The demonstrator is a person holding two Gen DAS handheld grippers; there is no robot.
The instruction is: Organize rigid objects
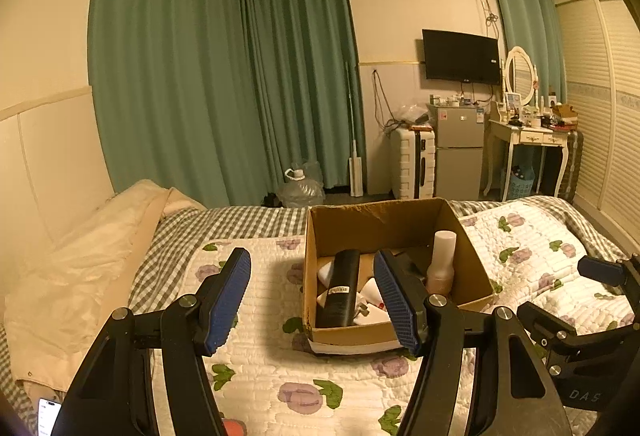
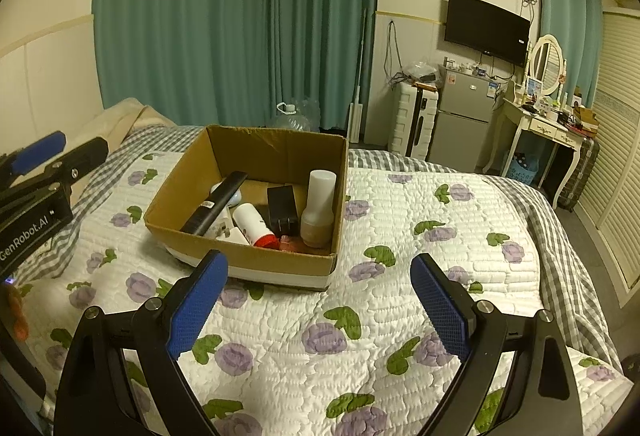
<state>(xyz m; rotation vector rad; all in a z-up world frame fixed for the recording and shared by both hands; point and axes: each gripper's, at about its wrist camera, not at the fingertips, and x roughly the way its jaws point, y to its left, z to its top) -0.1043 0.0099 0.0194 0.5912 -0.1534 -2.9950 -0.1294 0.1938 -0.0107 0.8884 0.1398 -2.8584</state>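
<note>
Nearest, both grippers hang spread wide and hold nothing: the left gripper (image 1: 312, 300) before the open brown cardboard box (image 1: 320, 334) on the floral quilted bedspread (image 1: 260, 316), the right gripper (image 2: 320, 300) over bare quilt. Only the right view shows the black charger block (image 2: 282, 208) and red-capped white bottle (image 2: 254, 224) inside — beside the black bar (image 2: 214, 204) and frosted bottle (image 2: 319, 208).

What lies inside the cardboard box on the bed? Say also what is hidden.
Inside the cardboard box: a long black case, a black charger, a white bottle with red cap and an upright frosted bottle. White items beneath the case are mostly covered.
</note>
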